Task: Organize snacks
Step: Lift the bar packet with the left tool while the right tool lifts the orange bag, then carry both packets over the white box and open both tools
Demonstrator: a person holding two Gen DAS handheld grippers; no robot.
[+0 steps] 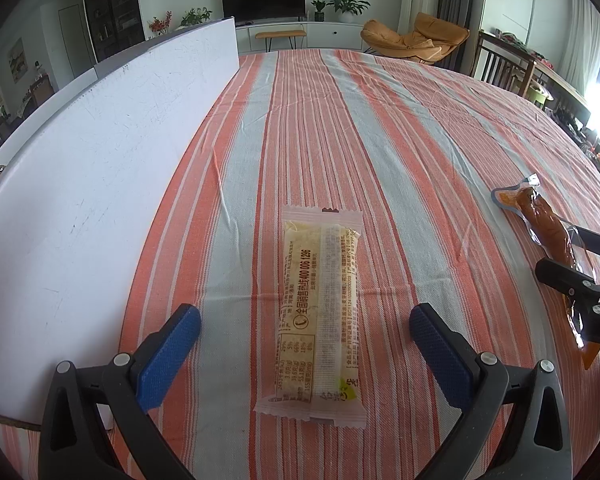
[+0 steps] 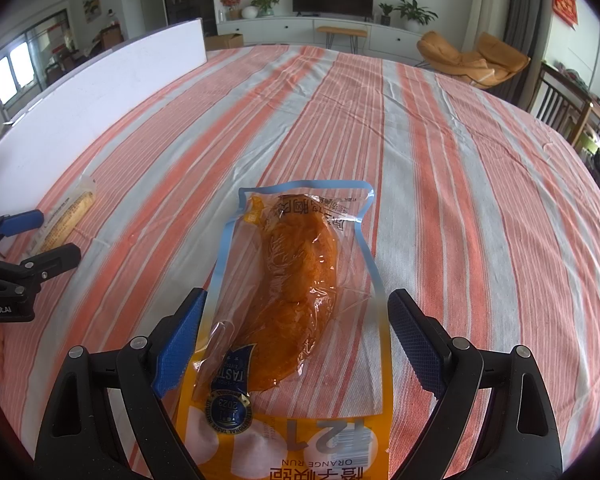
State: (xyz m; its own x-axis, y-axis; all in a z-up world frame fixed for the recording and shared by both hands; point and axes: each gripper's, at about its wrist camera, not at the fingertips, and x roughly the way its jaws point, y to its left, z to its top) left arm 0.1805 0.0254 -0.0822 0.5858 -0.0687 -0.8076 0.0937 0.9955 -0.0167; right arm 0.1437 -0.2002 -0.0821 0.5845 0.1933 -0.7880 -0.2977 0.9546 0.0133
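Two snacks on the striped cloth, one between each pair of my tongs.

I see the left gripper [image 1: 305, 330] spread wide, with the pale snack bar [image 1: 318, 320] lying flat between its blue pads [image 1: 168, 356], touching neither one. My right gripper [image 2: 296, 338] is spread wide too. The orange meat pouch [image 2: 296, 280] lies flat between its pads; the left pad [image 2: 182, 344] sits right at the pouch's edge, and I cannot tell if it touches. I count one bar, one pouch, two grippers. Both grippers tilt down toward the tablecloth [image 1: 400, 140], side by side. A white board [image 1: 100, 184] stands on the left. The bar is left of the pouch.
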